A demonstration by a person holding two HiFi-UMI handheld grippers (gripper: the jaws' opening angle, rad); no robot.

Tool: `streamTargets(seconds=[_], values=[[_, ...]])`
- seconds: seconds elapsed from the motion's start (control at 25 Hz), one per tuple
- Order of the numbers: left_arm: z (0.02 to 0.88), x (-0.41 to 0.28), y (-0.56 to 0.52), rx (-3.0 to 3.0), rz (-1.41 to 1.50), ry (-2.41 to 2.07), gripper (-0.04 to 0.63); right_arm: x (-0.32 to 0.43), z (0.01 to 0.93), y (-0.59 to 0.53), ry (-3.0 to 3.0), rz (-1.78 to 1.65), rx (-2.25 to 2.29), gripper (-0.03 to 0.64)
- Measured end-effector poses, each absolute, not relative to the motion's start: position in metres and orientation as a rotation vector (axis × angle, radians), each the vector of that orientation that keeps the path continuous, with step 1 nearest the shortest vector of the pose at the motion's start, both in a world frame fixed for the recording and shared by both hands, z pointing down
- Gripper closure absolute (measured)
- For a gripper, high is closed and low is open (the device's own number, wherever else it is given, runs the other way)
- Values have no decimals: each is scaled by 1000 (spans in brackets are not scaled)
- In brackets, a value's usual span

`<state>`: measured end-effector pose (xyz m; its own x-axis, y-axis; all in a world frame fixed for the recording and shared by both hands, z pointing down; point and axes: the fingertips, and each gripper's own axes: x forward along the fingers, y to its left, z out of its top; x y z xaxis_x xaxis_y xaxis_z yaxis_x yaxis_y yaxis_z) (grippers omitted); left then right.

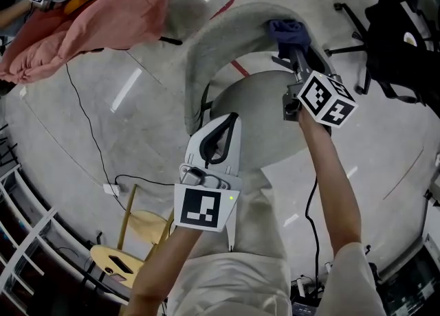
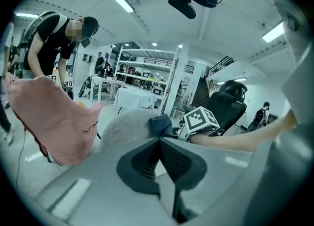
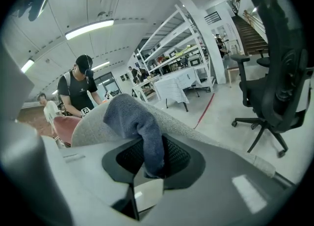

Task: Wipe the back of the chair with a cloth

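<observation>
1. The grey chair [image 1: 206, 47] has a curved back that arcs round its seat.
2. A pink sheet [image 1: 103, 12] hangs beyond the chair's back, and a black office chair [image 1: 395, 40] stands well apart from it on the other side.
3. The right gripper [image 1: 287, 52] is at the top rim of the chair's back, its jaws clamped on the cloth.
4. The left gripper [image 1: 230, 123] hangs on the chair's seat side, jaws pressed together with nothing between them.
5. The dark blue cloth [image 1: 289, 31] lies bunched on the top rim of the chair's back.

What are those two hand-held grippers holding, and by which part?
Right hand-held gripper: a dark blue cloth, pinched by one end; the rest lies on the chair back. Left hand-held gripper: nothing.
</observation>
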<state>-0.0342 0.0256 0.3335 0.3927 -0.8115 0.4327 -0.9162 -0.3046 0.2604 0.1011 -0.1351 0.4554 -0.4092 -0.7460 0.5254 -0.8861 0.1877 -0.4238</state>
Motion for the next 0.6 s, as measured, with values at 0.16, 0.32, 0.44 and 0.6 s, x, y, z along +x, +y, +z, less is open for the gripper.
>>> streamTargets(seconds=[0.16, 0.32, 0.44, 0.6], values=[[337, -32, 28, 2191, 309, -1472, 595, 106, 449, -131, -2244, 1009, 1593, 508], [341, -32, 29, 2184, 307, -1475, 595, 103, 437, -121, -2298, 968, 1556, 508], [344, -33, 31, 2178, 312, -1474, 595, 94, 432, -108, -2340, 965, 1517, 508], [348, -32, 29, 2171, 313, -1476, 595, 79, 424, -91, -2427, 971, 1439, 508]])
